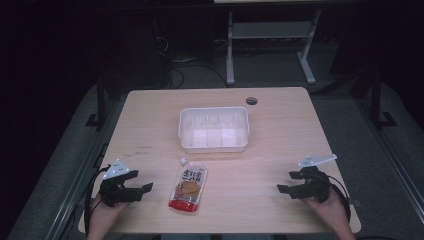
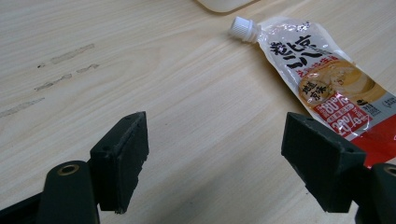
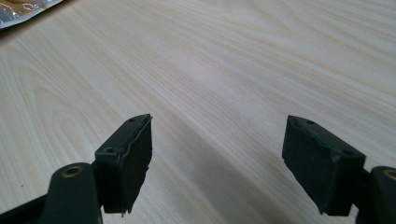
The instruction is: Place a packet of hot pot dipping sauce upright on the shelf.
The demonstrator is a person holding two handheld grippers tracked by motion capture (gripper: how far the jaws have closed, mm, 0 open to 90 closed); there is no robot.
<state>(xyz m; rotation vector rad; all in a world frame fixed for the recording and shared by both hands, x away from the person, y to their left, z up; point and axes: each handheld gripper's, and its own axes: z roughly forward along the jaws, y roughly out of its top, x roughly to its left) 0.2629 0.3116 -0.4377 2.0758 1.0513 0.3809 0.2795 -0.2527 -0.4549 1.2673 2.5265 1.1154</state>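
A spouted food pouch (image 1: 189,186) with a white cap, printed characters and a red bottom lies flat near the table's front edge. In the left gripper view the pouch (image 2: 322,79) lies ahead and to the right of the jaws. My left gripper (image 1: 142,183) rests at the front left, open and holding nothing, a short way left of the pouch; its jaws (image 2: 219,163) stand wide over bare wood. At the front right my right gripper (image 1: 286,182) is open too, pointing towards the pouch from well apart, with only wood between its jaws (image 3: 217,165).
A white plastic tray (image 1: 214,144) with several dividers stands at the table's middle, behind the pouch. A round cable hole (image 1: 251,101) sits near the far edge. Faint scuff marks (image 2: 60,70) streak the wood at the left. Dark floor and a metal stand lie beyond.
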